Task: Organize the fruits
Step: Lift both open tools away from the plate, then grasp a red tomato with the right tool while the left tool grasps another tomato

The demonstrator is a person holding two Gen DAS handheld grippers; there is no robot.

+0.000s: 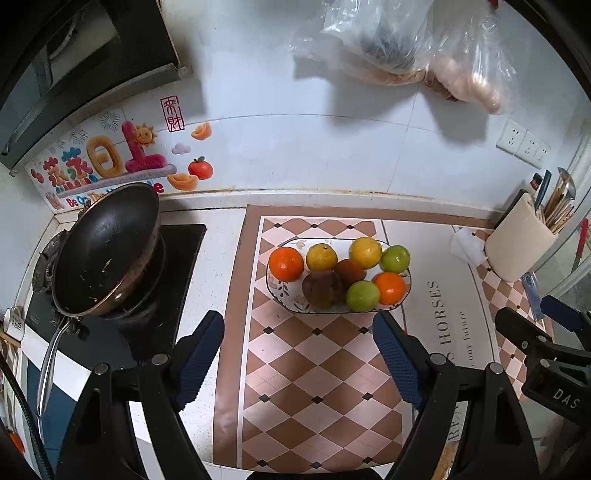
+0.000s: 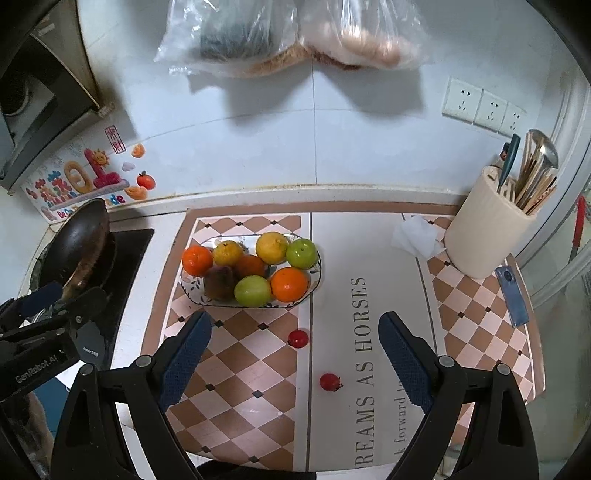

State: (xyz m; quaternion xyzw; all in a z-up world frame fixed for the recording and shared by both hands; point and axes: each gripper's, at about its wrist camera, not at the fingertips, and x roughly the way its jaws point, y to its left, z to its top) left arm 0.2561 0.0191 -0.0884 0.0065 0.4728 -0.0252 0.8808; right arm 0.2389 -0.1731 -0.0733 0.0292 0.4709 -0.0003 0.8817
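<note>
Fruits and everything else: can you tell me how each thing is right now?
Plate: full, eight fruits piled in it.
Two red fruits: loose on the mat, outside the plate.
Left gripper: open, holding nothing.
Right gripper: open, holding nothing.
Pan: tilted on the stove, only crumbs inside.
Holder: upright, stuffed with utensils.
Bags: hanging on the wall, filled.

My two fisheye views are evenly bright and sharp at centre, bending hard into black corners, with hanging plastic bags (image 2: 295,33) throwing soft shadows down the wall (image 1: 277,92) (light from above, slightly bluish).
</note>
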